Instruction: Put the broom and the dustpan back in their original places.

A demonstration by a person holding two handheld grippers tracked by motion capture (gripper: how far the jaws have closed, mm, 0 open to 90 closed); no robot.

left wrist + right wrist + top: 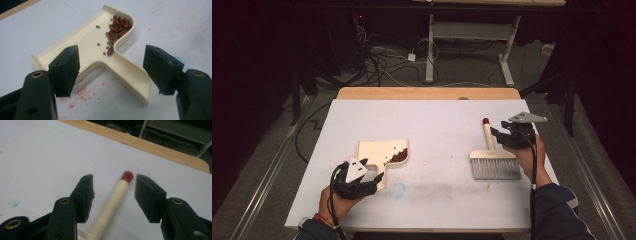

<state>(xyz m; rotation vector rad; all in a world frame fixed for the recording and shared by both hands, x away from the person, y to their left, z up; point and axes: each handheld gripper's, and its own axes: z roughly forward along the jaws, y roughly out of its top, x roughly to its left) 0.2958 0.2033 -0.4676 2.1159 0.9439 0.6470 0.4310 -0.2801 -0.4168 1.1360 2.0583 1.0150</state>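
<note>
Toward the front-left corner of the tabletop point(432, 115) lies a cream dustpan point(379, 152), its handle pointing at the person and a small heap of red and green beans point(116, 28) gathered in the far corner of its tray. The left gripper point(111, 71) hovers just over that handle with its jaws spread wide on either side and nothing between the pads, probably lined up so a simple squeeze would take the handle without tipping the beans out. Nearer the right edge rests a brush point(493, 160), bristles toward the person and its pale handle with a red tip point(127, 176) pointing to the far edge. The right gripper point(113, 195) sits above that handle, jaws open and straddling it without touching, so the handle runs straight up the gap; this looks like the approach for a grip. Dustpan and brush lie well apart, one per hand.
</note>
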